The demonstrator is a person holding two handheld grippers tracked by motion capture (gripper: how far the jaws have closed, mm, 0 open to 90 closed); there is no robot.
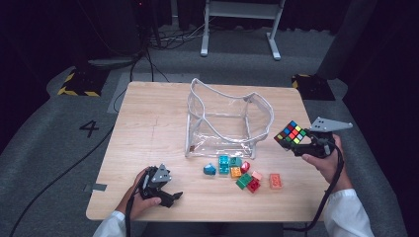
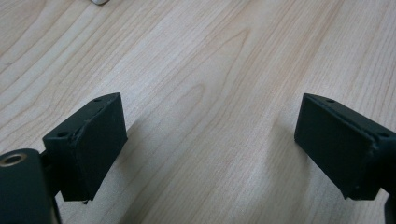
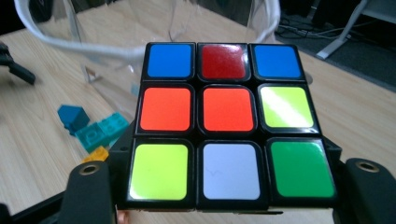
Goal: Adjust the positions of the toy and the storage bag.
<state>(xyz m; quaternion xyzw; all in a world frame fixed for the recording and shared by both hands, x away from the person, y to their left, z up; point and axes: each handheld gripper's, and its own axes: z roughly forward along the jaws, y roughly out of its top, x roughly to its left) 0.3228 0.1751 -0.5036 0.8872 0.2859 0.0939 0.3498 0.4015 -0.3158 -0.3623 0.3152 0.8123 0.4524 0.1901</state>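
- In the high view the right gripper (image 1: 296,140) is held off the table at about 3 o'clock, its jaws clamped on a puzzle cube (image 1: 291,133) just beside the right-hand wall of a clear pouch (image 1: 225,121).
- The right gripper view brings the puzzle cube (image 3: 229,123) close: one face reads blue, red, blue along the top row, orange, orange, yellow-green in the middle, yellow-green, white, green at the bottom. The two black jaws press on its lower left and lower right sides.
- That same view shows the pouch's white rim (image 3: 70,44) looping behind the cube from 10 to 1 o'clock, and a few toy blocks (image 3: 91,128) on the wood at 9 o'clock.
- The left gripper view looks along the left gripper (image 2: 210,140): jaws stand wide apart with bare table (image 2: 210,56) between them, the pads just above the wood or resting on it.
- From above, the left gripper (image 1: 165,195) sits at about 7 o'clock on the table (image 1: 148,123), well apart from the cube.
- The toy blocks (image 1: 242,175) lie scattered at 6 o'clock, in front of the pouch, between the two hands; an orange one (image 1: 275,181) lies apart to the right.
- The pouch stands open-topped at the centre, between the cube and the left half of the table.
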